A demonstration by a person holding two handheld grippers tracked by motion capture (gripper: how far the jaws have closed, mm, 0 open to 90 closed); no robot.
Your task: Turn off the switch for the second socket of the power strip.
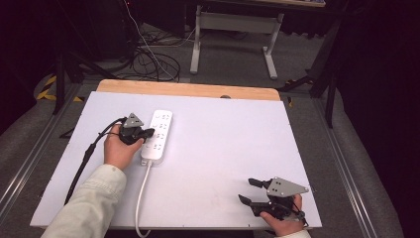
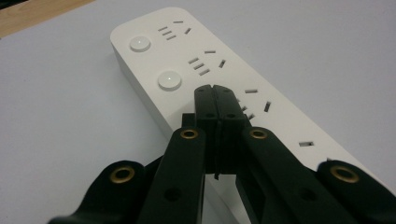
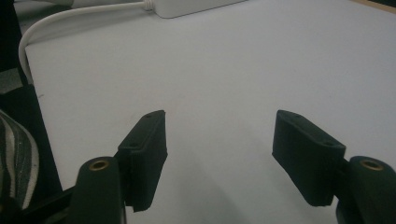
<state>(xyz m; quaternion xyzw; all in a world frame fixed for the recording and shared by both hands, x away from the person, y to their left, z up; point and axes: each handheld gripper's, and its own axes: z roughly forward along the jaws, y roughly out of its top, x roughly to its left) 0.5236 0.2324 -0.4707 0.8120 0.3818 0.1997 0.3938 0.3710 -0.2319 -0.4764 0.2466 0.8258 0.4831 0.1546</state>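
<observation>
A white power strip (image 1: 157, 135) lies lengthwise on the left half of the white table; it has round buttons (image 2: 169, 80) and rows of socket slots. My left gripper (image 1: 150, 132) is shut, its two tips pressed together (image 2: 215, 89) and resting on or just above the strip's top, beside the second button. Whether they touch it I cannot tell. My right gripper (image 1: 249, 190) sits at the table's near right corner, open, with bare table between its pads (image 3: 147, 140).
The strip's white cord (image 1: 141, 198) runs back off the table's near edge and shows again as a cord (image 3: 70, 21) in the right gripper view. A wooden strip (image 1: 188, 89) borders the table's far edge. Cables and a desk frame (image 1: 233, 37) stand on the floor beyond.
</observation>
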